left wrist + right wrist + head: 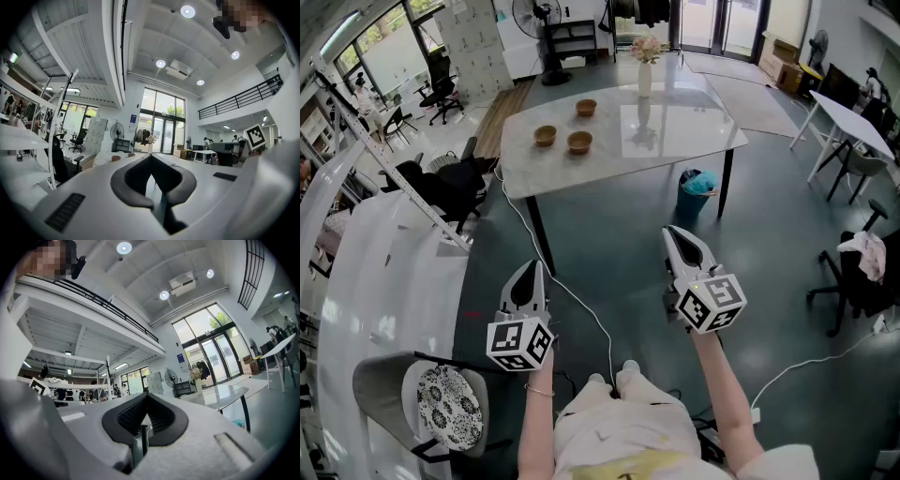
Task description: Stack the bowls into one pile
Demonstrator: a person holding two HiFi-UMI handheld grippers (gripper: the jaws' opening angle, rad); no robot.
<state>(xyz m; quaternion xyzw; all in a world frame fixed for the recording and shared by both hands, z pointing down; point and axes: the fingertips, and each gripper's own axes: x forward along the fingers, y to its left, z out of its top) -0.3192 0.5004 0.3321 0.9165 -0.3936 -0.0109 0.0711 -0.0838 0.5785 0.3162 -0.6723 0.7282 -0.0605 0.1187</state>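
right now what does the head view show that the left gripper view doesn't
Only the head view: all three brown bowls lying apart on the table, the teal bin beneath it, and the left gripper from outside.

Only the left gripper view: the ceiling lights, the balcony railing, and that gripper's jaws together with nothing between them.

Both: the table, the vase of flowers, and the right gripper, which the left gripper view catches only as its marker cube.

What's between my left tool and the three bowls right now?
Head view: dark floor crossed by a white cable, then the table leg and table edge, between left tool and bowls.
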